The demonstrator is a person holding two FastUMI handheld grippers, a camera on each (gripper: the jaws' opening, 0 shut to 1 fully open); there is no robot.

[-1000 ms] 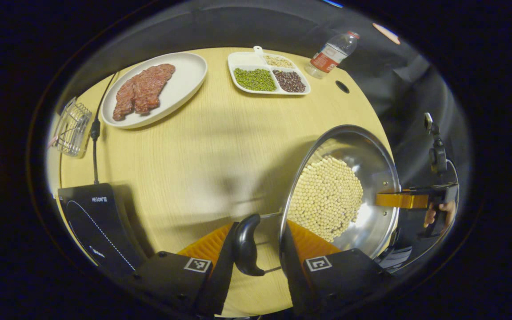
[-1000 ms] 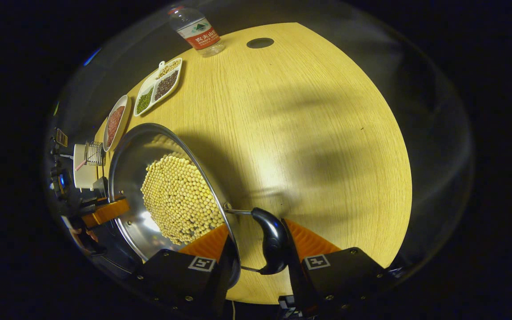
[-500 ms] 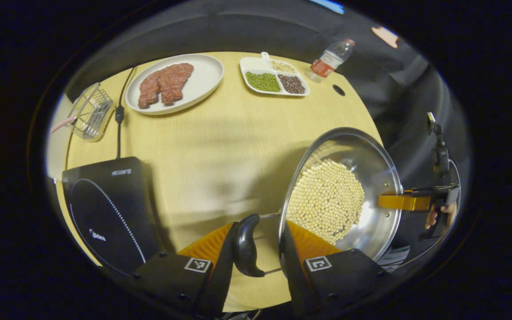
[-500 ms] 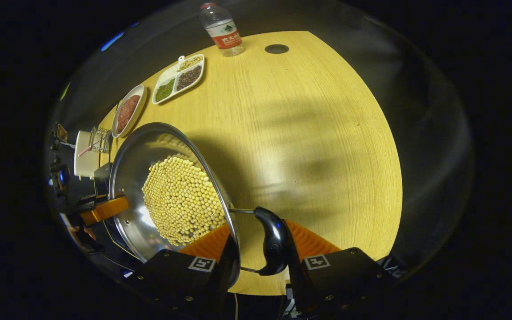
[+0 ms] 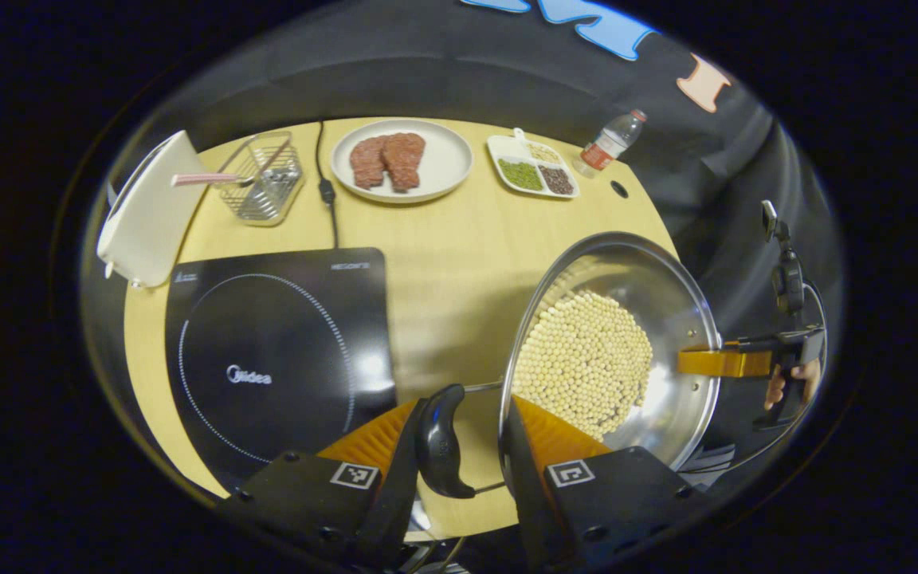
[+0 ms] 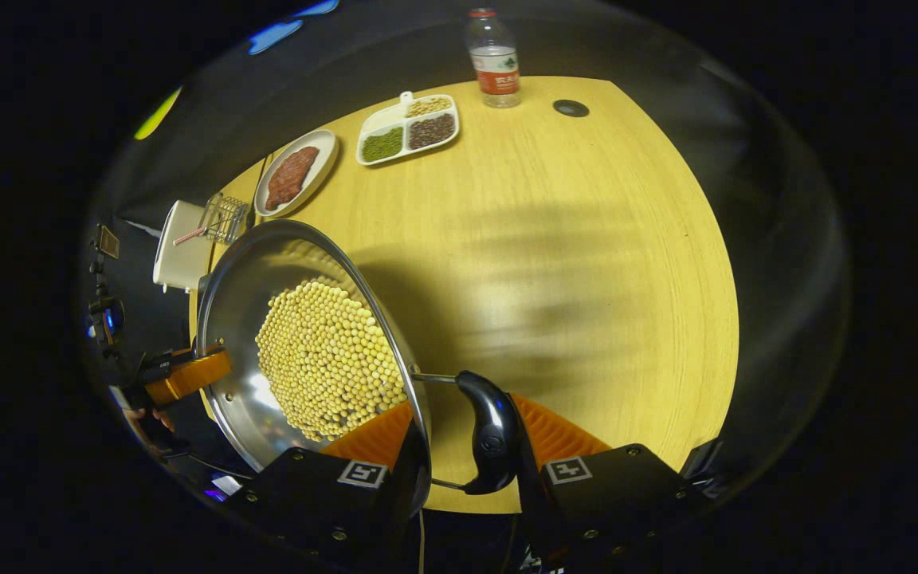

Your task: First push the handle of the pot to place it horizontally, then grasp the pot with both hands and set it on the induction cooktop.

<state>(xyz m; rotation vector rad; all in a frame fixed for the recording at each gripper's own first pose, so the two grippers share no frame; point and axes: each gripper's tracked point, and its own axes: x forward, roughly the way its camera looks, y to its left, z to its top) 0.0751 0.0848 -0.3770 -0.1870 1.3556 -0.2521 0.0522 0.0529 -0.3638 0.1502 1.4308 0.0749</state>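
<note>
Held above the pale wood-grain tabletop (image 6: pixel 586 263), the shiny round steel pot (image 5: pixel 670 406) of beige beads has each glossy black loop handle clamped by a claw, left claw (image 5: pixel 459 446) and right claw (image 6: pixel 463 446), beside the flat black induction cooktop (image 5: pixel 276 359).

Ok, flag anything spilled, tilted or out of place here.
Nothing stands out. The pot is held off the table by both handles, the beans inside it. The cooktop lies bare.

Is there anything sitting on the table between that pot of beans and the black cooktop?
Nothing visible: only bare table lies between the pot and the induction cooktop, whose surface is empty.
</note>
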